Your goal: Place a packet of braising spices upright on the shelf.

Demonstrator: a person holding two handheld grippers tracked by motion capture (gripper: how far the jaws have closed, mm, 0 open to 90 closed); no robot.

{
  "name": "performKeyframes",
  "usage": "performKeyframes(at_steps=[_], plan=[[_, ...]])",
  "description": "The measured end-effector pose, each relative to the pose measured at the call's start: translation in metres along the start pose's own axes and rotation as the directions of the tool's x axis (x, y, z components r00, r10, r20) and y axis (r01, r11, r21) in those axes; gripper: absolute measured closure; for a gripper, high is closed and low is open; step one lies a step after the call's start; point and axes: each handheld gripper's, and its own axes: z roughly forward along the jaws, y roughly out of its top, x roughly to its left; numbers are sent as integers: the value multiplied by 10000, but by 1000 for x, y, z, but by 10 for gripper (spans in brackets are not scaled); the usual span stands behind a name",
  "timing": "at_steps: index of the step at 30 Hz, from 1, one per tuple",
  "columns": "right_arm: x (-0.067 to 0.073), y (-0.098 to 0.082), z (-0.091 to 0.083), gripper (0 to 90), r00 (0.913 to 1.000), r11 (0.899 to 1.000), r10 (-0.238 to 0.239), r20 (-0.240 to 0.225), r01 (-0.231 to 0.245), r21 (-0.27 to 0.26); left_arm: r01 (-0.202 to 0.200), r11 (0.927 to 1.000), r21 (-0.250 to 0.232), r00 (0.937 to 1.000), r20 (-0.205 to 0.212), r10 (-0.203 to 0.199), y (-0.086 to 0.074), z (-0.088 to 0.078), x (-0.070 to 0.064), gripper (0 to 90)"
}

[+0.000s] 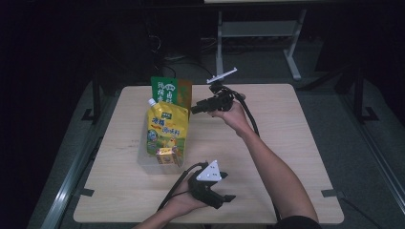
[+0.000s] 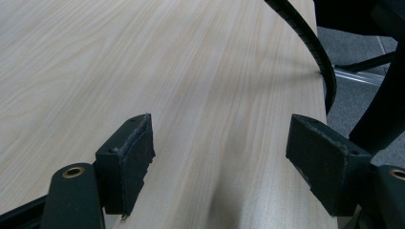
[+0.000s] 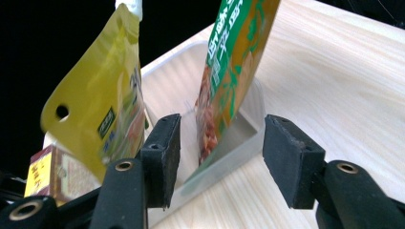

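Just ahead of the right gripper (image 3: 217, 160), across the wooden table (image 1: 286, 138), a clear plastic tray (image 3: 239, 143) holds three packs. The green snack pouch (image 3: 234, 62) stands nearest the jaws, on its bottom edge at the tray's near end, long axis upright and leaning a little, its lower edge in line with the gap between the jaws but beyond the pads. Next, to that gripper's left, the yellow spouted pouch (image 3: 95, 105) stands upright too, white spout up. The small yellow-and-red carton (image 3: 47, 171) sits low at the tray's far end. The right gripper's jaws are spread with nothing pinched; no pad touches the green pouch. In the high view the right forearm reaches far over the table, wrist bent, the right gripper (image 1: 197, 109) held level and aimed at the green pouch (image 1: 169, 90). The left gripper (image 1: 228, 196) rests low near the table's near edge, well apart from the tray (image 1: 143, 160), jaws spread over bare wood.
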Motion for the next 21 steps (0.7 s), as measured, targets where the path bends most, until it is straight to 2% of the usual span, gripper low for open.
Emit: performKeyframes(at_steps=[10,15,19,21], plan=[[1,-20,-28,443,9998,9999,79,164,-76,-154,100,9999,76,9999,-30,-100,0,-1,1,240],[3,-29,-44,424,9996,9994,256,104,-253,-250,124,9999,32,9999,-39,-124,-1,-2,2,240],[8,-34,-54,422,9997,9991,137,206,-129,-410,118,9999,29,9999,-105,-118,-2,-2,2,240],[9,-38,-59,416,9995,9989,228,195,-220,-415,136,9999,-18,9998,-156,-136,-1,-4,3,240]])
